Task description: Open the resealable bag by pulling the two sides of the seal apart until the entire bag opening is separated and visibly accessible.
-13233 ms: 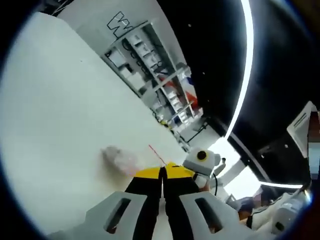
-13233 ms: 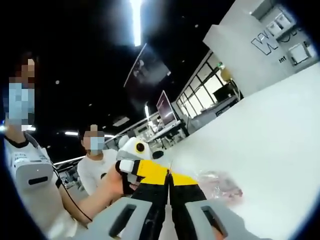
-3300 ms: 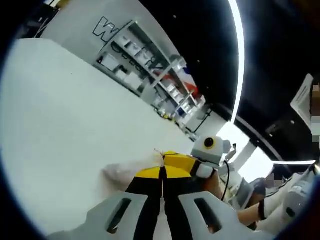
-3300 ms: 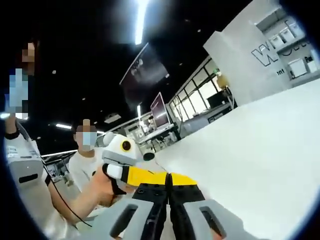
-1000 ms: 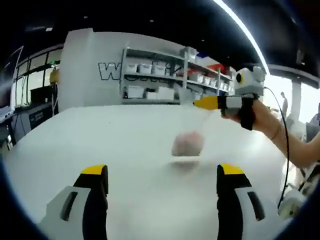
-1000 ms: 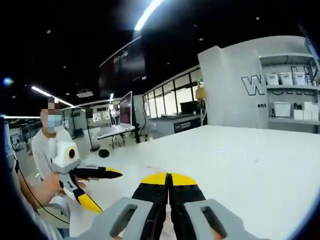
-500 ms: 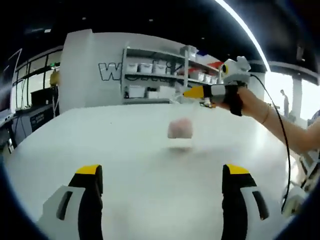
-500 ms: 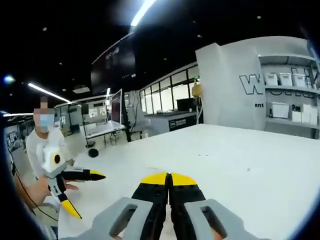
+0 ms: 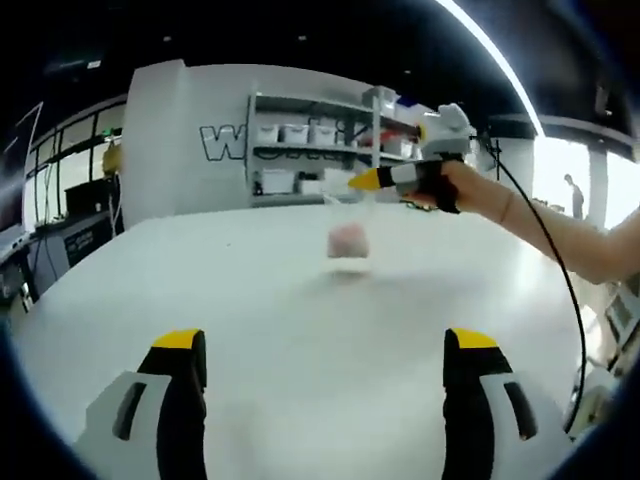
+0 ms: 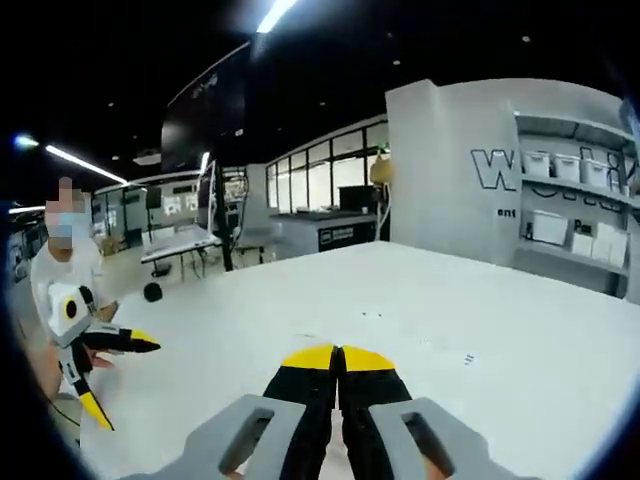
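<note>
Bag-opening is what you are at, so take stock from the biggest thing down. The white table (image 9: 300, 330) spreads wide under both views, with shelving (image 9: 320, 150) against the far wall. Your right gripper (image 9: 362, 182), in the left gripper view, is held up over the table in your hand (image 9: 440, 185), its jaws pinched together on the top edge of the resealable bag (image 9: 348, 238), which hangs clear of the table with something pinkish inside; it is blurred, so I think only one side of the seal is held. In the right gripper view its jaws (image 10: 338, 358) meet tip to tip. Your left gripper (image 9: 325, 345) stands well apart from the bag with jaws spread wide and empty. To finish well, bring the left jaws to the free lip just beside the right ones, then pull the sides steadily apart along the whole seal.
</note>
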The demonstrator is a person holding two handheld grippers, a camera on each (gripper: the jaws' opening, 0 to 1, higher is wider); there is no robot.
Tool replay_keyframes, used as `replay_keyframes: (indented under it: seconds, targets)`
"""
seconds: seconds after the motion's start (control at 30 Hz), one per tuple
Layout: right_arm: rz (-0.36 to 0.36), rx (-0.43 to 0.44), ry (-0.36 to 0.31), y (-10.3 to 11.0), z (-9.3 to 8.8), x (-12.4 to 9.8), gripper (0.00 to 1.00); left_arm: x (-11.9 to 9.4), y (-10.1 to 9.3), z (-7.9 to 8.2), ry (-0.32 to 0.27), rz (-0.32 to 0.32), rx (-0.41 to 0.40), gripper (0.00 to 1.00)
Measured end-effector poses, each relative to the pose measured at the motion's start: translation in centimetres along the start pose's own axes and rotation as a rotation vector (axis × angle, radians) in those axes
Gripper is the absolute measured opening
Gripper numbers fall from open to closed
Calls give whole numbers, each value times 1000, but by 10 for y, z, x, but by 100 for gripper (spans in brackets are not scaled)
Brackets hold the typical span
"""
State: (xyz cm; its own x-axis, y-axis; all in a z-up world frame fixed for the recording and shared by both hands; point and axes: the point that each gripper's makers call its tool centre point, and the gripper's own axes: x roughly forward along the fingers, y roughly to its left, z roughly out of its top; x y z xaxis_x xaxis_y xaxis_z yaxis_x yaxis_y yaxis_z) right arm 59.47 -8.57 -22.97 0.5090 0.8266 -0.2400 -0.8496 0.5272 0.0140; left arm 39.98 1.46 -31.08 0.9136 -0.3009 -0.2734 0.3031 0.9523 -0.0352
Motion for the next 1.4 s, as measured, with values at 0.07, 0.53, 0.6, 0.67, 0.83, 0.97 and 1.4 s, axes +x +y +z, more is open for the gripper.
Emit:
replay_keyframes:
  seconds: [0.07, 0.53, 0.6, 0.67, 0.83, 0.97, 1.4]
  targets:
    - [-15, -24, 6, -6, 1, 5, 0, 0, 1, 1, -4, -1, 0, 98]
    - [-74, -77, 13, -42, 11, 32, 0, 0, 3, -2, 3, -1, 0, 98]
    - [-81, -88, 10, -46, 13, 35, 0, 0, 3, -2, 5, -3, -1, 98]
    - [-90, -101, 9, -48, 13, 37, 0, 0, 3, -2, 5, -4, -1, 98]
    - [-103, -116, 14, -54, 12, 44, 0, 0, 0, -2, 7, -11, 2, 98]
    - [-113, -127, 20, -58, 10, 48, 0, 1, -1, -3, 15, -15, 8, 98]
    - [-211, -164, 17, -92, 6, 57, 0, 2, -6, -9, 44, -28, 15, 95]
